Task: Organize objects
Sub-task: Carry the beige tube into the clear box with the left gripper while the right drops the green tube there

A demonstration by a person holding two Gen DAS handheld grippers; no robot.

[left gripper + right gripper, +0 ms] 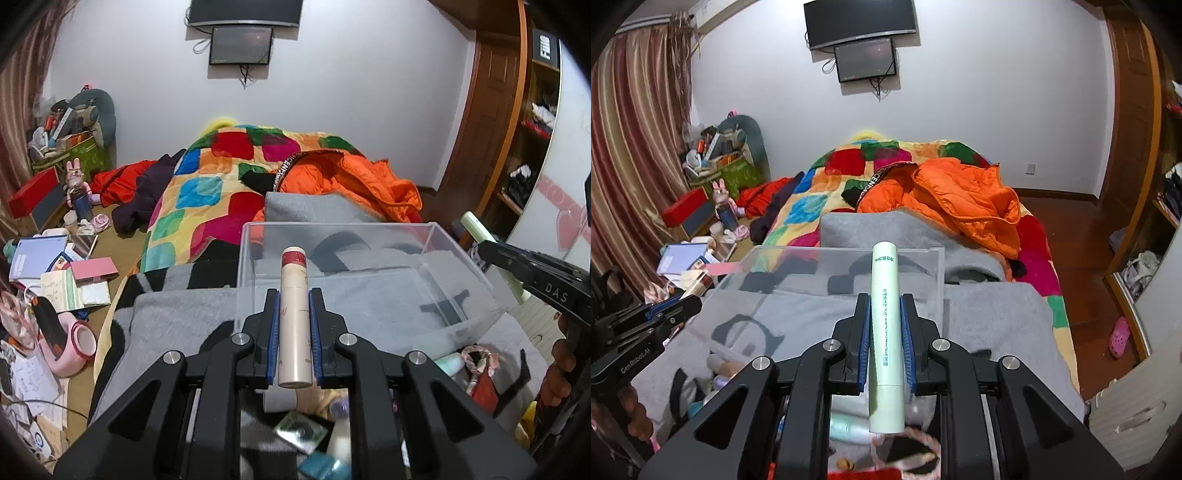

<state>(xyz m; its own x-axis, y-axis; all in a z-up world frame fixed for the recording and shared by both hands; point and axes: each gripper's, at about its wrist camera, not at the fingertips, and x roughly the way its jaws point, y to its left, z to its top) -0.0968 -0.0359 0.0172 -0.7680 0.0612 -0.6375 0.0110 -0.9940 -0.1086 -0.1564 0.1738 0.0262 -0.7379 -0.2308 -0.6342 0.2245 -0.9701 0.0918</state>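
My left gripper (294, 295) is shut on a beige tube with a red band (294, 317), held lengthwise, its tip over the near-left rim of a clear plastic box (436, 236) on the grey blanket. My right gripper (885, 301) is shut on a pale green tube (884, 332), pointing at the same clear box (938, 273). The right gripper shows at the right edge of the left wrist view (532, 269), and the left gripper at the left edge of the right wrist view (646, 321). Small toiletries (332, 435) lie on the blanket below both grippers.
The bed carries a colourful quilt (221, 177) and an orange jacket (964, 195). Books, boxes and a pink holder (74, 343) clutter the floor at left. A wardrobe (509, 122) stands at right. Screens (864, 40) hang on the far wall.
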